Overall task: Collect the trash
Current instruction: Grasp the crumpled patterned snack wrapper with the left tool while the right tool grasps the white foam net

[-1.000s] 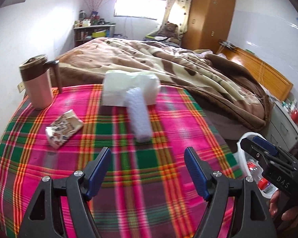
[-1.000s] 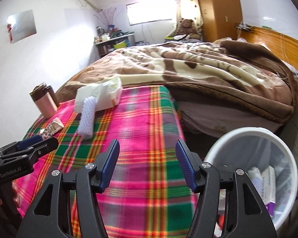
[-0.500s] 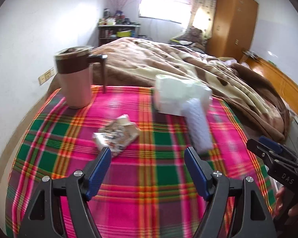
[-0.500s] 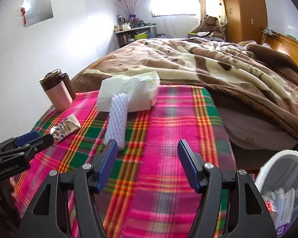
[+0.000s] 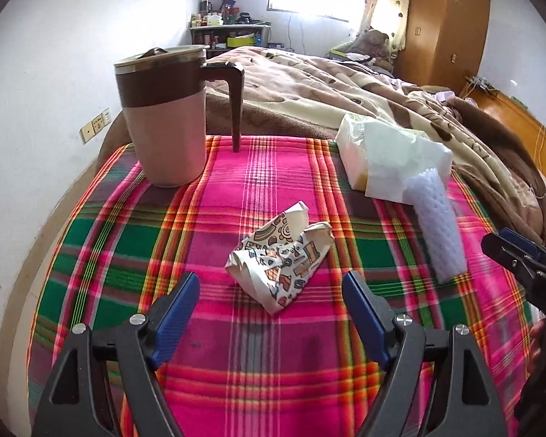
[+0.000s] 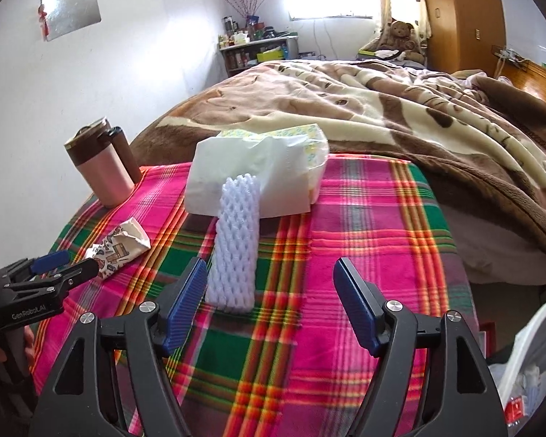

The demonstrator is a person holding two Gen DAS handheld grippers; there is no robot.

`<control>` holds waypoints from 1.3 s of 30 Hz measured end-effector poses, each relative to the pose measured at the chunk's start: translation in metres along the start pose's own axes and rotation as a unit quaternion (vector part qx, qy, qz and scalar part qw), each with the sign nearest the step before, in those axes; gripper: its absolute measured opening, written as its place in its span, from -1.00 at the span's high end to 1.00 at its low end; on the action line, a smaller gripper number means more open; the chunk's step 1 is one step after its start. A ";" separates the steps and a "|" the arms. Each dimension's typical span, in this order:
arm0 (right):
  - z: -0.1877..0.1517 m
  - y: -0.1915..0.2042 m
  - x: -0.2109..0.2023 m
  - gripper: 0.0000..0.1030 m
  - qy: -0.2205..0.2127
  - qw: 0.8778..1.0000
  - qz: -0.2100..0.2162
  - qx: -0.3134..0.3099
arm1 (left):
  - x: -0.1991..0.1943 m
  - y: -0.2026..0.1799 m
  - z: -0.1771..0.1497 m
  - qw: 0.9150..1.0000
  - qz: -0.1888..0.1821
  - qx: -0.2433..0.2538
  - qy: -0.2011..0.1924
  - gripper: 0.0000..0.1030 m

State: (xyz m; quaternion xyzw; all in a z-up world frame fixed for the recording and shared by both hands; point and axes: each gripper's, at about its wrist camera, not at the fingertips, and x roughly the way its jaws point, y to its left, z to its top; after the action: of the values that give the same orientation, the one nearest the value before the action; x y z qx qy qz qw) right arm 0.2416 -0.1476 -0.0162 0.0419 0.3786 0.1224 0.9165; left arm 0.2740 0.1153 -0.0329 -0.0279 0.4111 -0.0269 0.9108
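Both trash pieces are not yet collected: the crumpled wrapper and foam net lie on the tabletop. The left gripper and right gripper are both open and empty.

Left gripper held low and level, blue pads spread wide, nothing between them. Right gripper alongside to its right, same attitude, jaws wide apart, empty too. Fingers of each holding hand just visible at the frame edges behind the opposite gripper.
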 end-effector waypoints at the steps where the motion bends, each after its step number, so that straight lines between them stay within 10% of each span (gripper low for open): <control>1: 0.000 0.002 0.004 -0.43 0.004 1.000 0.000 -0.001 | 0.004 0.001 0.001 1.000 -0.001 0.000 0.004 -0.59; 27: 0.006 0.009 0.044 -0.41 0.043 0.999 0.007 -0.006 | 0.041 0.002 0.010 0.999 -0.018 0.005 0.039 -0.46; 34: 0.003 0.010 0.043 0.36 0.049 0.999 0.002 -0.008 | 0.038 0.000 0.008 0.999 -0.017 0.004 0.036 -0.27; 39: 0.001 0.011 0.037 0.46 0.042 0.999 -0.001 -0.015 | 0.033 -0.004 0.005 0.999 -0.020 0.008 0.032 -0.18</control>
State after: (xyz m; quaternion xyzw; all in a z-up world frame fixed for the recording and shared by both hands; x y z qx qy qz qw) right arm 0.2654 -0.1269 -0.0394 0.0224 0.4148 0.1290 0.9004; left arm 0.2996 0.1091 -0.0536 -0.0285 0.4388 -0.0492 0.8968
